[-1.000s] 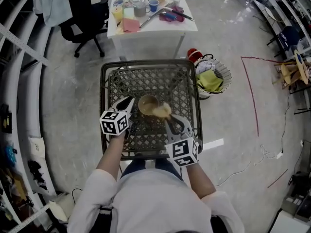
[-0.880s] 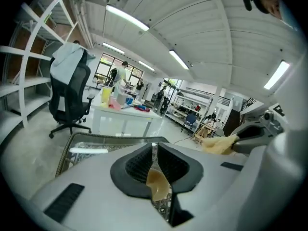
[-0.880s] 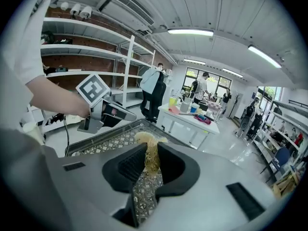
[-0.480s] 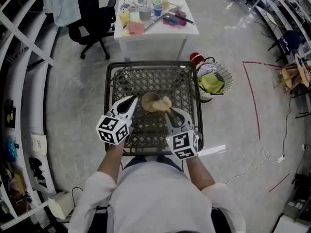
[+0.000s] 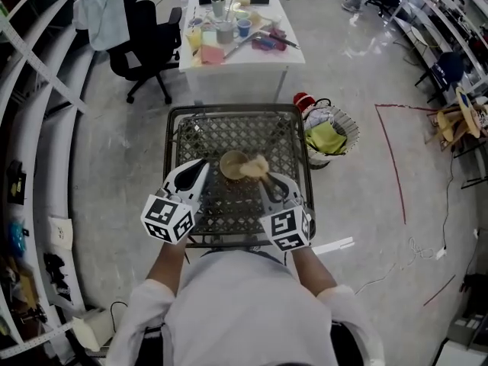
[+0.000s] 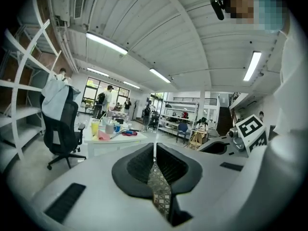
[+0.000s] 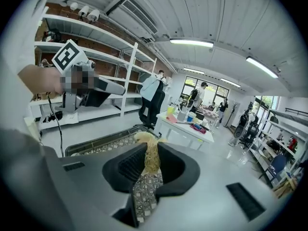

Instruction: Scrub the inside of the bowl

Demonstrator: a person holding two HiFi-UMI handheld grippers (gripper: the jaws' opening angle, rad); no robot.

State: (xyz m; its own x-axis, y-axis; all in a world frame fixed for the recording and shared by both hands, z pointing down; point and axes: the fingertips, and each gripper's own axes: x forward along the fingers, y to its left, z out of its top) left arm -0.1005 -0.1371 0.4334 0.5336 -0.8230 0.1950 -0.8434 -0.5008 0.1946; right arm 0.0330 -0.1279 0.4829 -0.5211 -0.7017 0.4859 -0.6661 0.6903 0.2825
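Two grippers, one bowl, one scrubber, all over one mesh table.
Nearest us, the left gripper (image 5: 201, 166) has its jaws closed on nothing, tip near the bowl's left side. The right gripper (image 5: 265, 181) is clamped on the single straw-coloured fibre scrubber (image 5: 255, 166), whose far end lies over the right side of the bowl (image 5: 231, 163). The bowl sits upright around mid mesh table (image 5: 229, 110); we see only the scrubber covering part of it. To the right is one wire basket (image 5: 347, 128) with a yellow-green cloth (image 5: 325, 138). Beyond are one cluttered white table (image 5: 252, 59) and one black office chair (image 5: 149, 33).
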